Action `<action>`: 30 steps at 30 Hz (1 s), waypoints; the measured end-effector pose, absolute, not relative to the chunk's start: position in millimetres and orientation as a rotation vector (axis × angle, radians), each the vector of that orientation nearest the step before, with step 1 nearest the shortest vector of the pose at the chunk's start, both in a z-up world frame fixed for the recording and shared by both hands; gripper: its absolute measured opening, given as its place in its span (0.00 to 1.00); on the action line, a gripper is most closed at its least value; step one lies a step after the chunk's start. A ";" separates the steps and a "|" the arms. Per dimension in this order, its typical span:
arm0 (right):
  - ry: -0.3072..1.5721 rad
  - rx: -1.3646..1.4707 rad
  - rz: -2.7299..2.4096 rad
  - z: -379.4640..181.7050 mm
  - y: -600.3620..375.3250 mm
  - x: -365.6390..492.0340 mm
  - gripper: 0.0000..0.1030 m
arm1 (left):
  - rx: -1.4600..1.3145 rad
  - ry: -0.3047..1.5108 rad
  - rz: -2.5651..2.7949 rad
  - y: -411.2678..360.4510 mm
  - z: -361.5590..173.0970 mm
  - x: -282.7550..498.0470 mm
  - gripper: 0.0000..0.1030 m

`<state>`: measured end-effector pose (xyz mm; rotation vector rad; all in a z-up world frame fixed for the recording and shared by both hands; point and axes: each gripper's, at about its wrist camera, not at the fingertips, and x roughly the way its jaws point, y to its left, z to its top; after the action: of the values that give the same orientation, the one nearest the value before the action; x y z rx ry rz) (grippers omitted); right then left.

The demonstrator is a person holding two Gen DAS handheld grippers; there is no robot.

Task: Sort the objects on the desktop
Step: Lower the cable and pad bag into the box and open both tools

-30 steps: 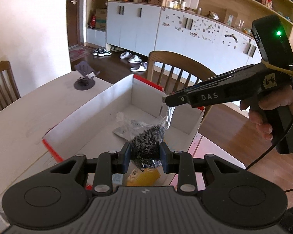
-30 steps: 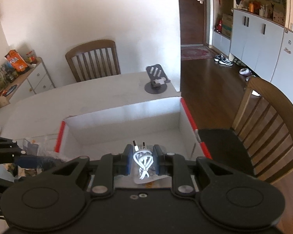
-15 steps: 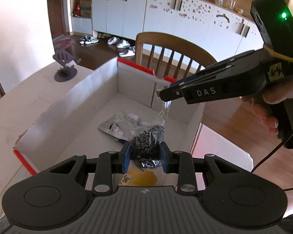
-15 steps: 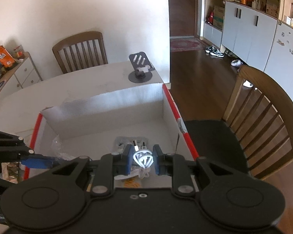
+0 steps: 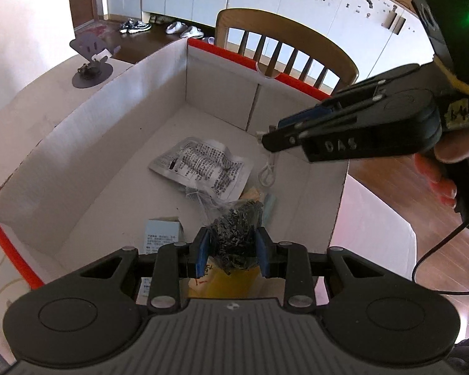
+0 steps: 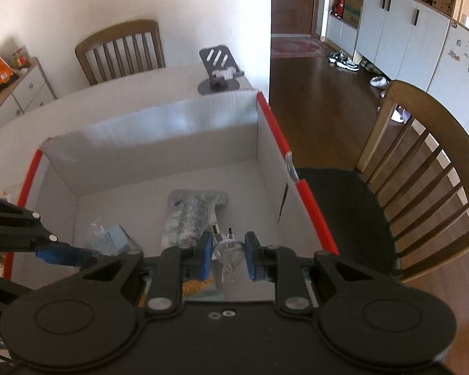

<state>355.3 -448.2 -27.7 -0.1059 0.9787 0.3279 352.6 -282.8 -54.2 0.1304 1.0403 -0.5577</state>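
A white cardboard box with red edges [image 5: 140, 100] sits on the table; it also shows in the right wrist view [image 6: 159, 131]. My left gripper [image 5: 233, 250] is shut on a clear bag of small black parts [image 5: 236, 234], held over the box's near side. My right gripper [image 6: 229, 251] has its jaws spread, with a coiled white cable [image 6: 229, 257] between them, over the box. In the left wrist view the right gripper [image 5: 267, 142] hangs above the box with the white cable [image 5: 267, 175] dangling below it. A printed plastic packet [image 5: 203, 162] lies on the box floor.
A grey phone stand [image 5: 90, 62] stands on the table beyond the box; it shows in the right wrist view too [image 6: 219, 72]. A small blue-white box [image 6: 109, 237] and a yellow packet [image 5: 228, 281] lie in the box. Wooden chairs [image 6: 428, 168] stand around the table.
Both grippers have moved further over the box and tilted down into it. The right jaws have spread apart and the white cable now hangs loose between them. The left still holds its bag.
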 end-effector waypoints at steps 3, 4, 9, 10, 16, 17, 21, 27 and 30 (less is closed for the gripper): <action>0.999 -0.119 0.324 -35.2 -446.2 356.7 0.20 | 0.134 1.055 -0.560 -284.3 -55.5 361.0 0.29; 0.993 -0.124 0.326 -36.1 -445.2 356.4 0.20 | 0.136 1.058 -0.562 -284.5 -56.2 362.8 0.29; 0.987 -0.137 0.331 -36.1 -438.9 360.1 0.21 | 0.119 1.071 -0.549 -283.1 -59.0 373.2 0.29; 0.986 -0.135 0.332 -36.5 -437.8 361.8 0.21 | 0.113 1.072 -0.544 -282.2 -59.7 374.8 0.29; 1.004 -0.122 0.328 -44.9 -431.6 374.2 0.24 | 0.071 1.078 -0.524 -274.2 -62.1 380.0 0.29; 1.009 -0.118 0.324 -46.5 -430.8 375.5 0.25 | 0.059 1.079 -0.521 -272.8 -62.1 380.1 0.29; 1.025 -0.114 0.327 -50.2 -428.4 378.5 0.28 | 0.061 1.066 -0.503 -269.7 -60.5 376.8 0.55; 1.018 -0.120 0.335 -46.1 -428.3 376.6 0.36 | 0.030 1.032 -0.483 -261.8 -53.1 370.0 0.68; 1.013 -0.118 0.339 -42.5 -429.1 373.7 0.36 | 0.017 1.016 -0.477 -258.1 -47.1 366.2 0.68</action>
<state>373.6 -429.1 -42.5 -0.1179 1.0127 0.3386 366.2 -258.1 -47.1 0.0167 1.0162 -0.4770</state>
